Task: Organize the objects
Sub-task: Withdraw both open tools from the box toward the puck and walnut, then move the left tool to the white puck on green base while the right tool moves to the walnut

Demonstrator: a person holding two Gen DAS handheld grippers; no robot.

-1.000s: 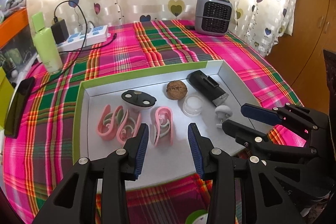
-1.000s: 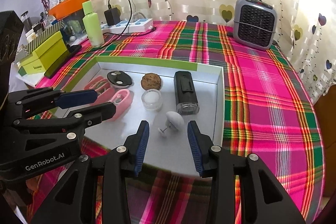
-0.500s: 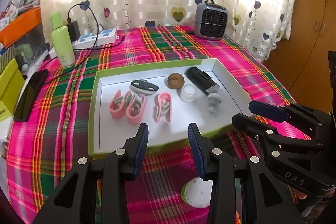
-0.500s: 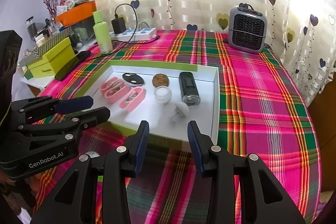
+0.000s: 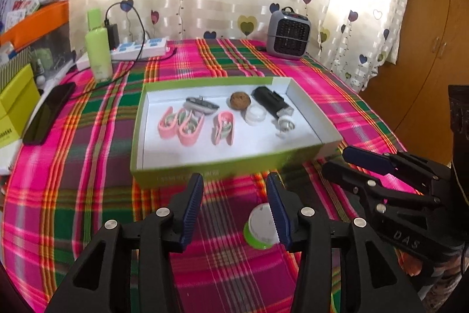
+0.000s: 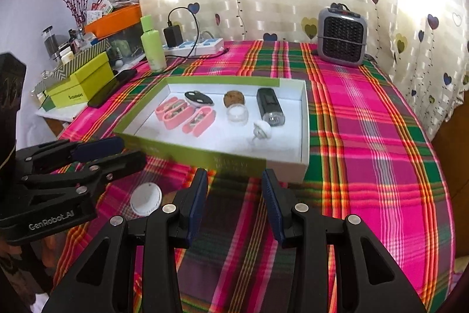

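A shallow green-sided box with a white floor lies on the plaid cloth. It holds pink clips, a dark oval piece, a brown ball, a clear round pot, a black device and a white knob. A white-topped green lid lies on the cloth in front of the box. My left gripper hangs over the cloth near the lid, jaws opening, nothing between them. My right gripper is open and empty.
At the back stand a grey heater, a green bottle and a power strip with a plugged charger. A black phone and yellow-green boxes lie at the left. A wooden cabinet stands to the right.
Both grippers have drawn back from over the box to the cloth in front of it. The green lid has come into view. The left jaws stand slightly wider.
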